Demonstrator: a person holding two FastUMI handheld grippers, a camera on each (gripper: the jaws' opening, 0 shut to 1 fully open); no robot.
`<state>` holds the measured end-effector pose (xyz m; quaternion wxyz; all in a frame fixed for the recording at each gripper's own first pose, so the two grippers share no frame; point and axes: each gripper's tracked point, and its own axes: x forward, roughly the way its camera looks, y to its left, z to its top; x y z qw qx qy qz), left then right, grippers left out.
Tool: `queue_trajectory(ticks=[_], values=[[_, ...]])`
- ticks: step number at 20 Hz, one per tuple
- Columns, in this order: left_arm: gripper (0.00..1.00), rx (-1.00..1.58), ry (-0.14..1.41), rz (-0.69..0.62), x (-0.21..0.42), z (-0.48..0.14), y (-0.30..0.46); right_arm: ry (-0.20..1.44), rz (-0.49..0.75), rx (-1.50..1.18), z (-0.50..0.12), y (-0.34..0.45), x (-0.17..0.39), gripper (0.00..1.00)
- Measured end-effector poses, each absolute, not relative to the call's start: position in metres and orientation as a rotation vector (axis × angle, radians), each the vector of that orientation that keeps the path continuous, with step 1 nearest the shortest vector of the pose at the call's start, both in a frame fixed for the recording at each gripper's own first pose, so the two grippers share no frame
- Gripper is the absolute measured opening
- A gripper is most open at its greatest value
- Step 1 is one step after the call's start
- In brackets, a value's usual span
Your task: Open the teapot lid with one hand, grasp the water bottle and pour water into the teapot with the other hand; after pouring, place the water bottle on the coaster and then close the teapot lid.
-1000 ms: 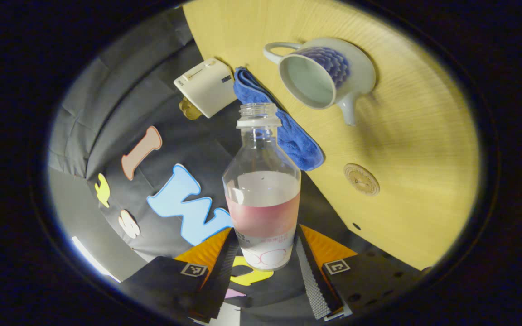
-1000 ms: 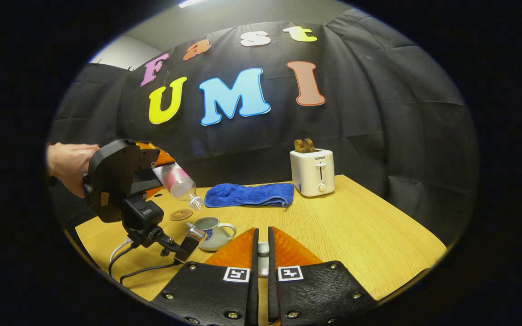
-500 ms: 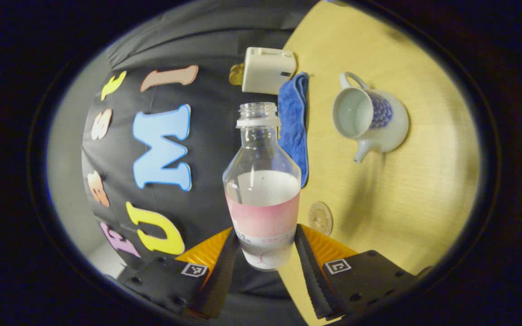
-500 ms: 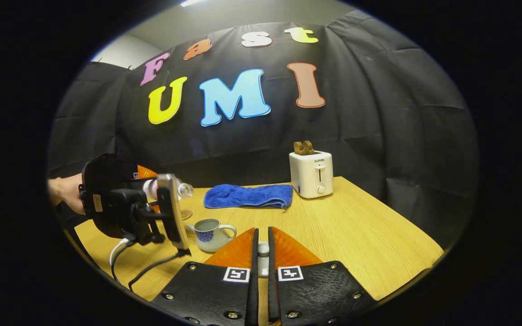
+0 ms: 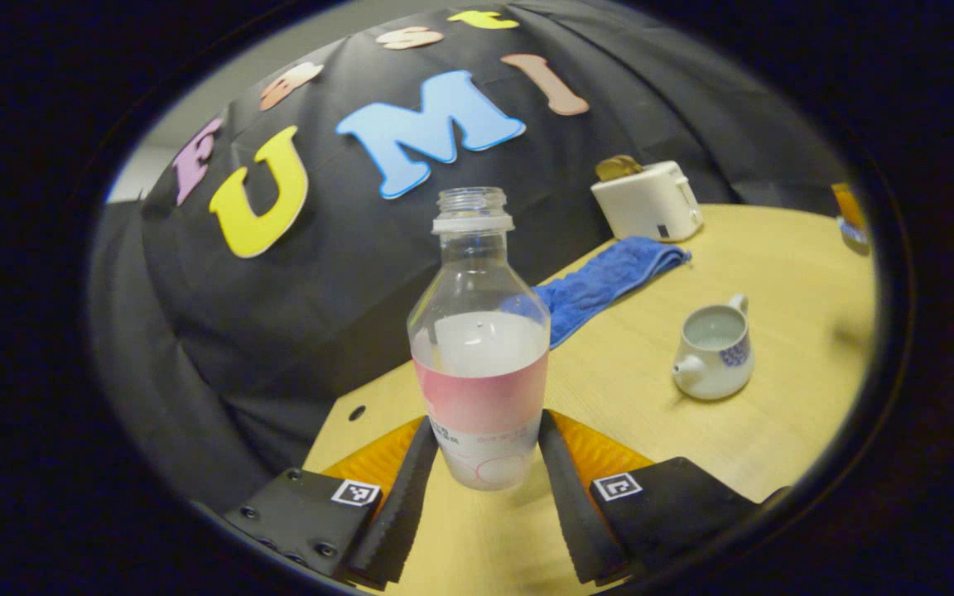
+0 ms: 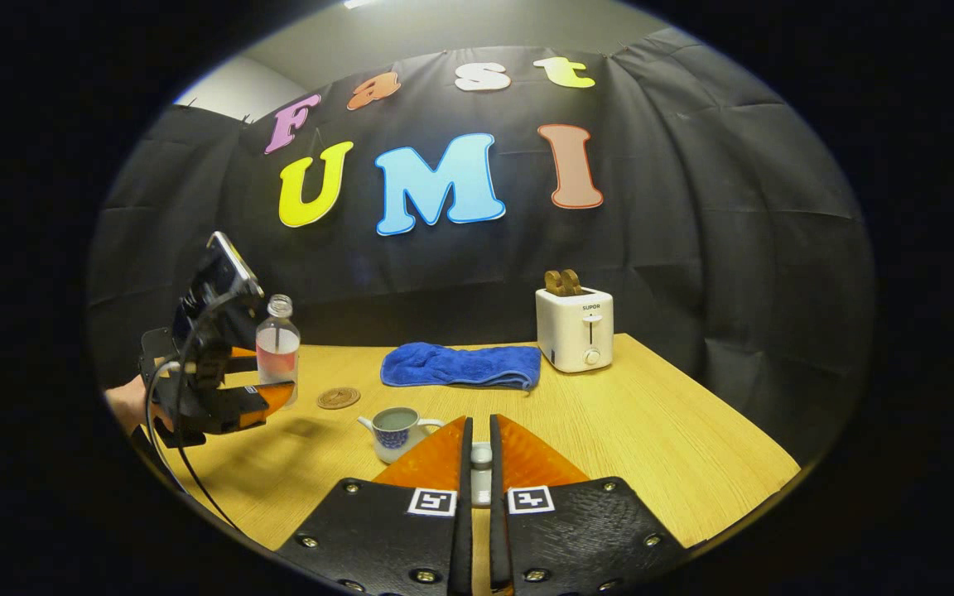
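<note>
A clear water bottle with a pink label, uncapped and partly full, stands upright in my left gripper, which is shut on its lower body. In the right gripper view the same bottle and left gripper hang low over the table, just left of the round coaster. The white and blue teapot sits lidless with water inside; in the left gripper view the teapot is off to the right. My right gripper is shut on the small pale teapot lid, held above the table.
A blue towel lies at the back of the wooden table, with a white toaster to its right. A hand and cables trail behind the left gripper. Table edges lie close on the left and right.
The left gripper has swung the bottle from tipped over the teapot back to upright and carried it left and down beside the coaster. The right gripper has held still with the lid.
</note>
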<state>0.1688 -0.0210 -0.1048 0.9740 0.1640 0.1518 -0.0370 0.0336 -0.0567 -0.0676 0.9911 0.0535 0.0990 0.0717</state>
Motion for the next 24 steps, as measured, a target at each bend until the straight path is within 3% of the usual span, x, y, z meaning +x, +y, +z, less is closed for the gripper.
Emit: queue_trajectory(ticks=[3,6,17,24], values=[[0.87,0.077,0.252,-0.098,0.171,-0.098,-0.020,0.194,0.149,0.112,-0.064,-0.047,0.030,0.08],[0.86,-0.020,0.189,-0.114,0.183,-0.084,-0.011,0.187,0.145,0.108,-0.061,-0.043,0.030,0.08],[0.86,-0.029,0.272,-0.131,0.286,-0.121,0.002,0.219,0.131,0.109,-0.075,-0.041,0.039,0.08],[0.87,-0.051,0.319,-0.129,0.296,-0.151,0.004,0.237,0.116,0.114,-0.086,-0.048,0.044,0.08]])
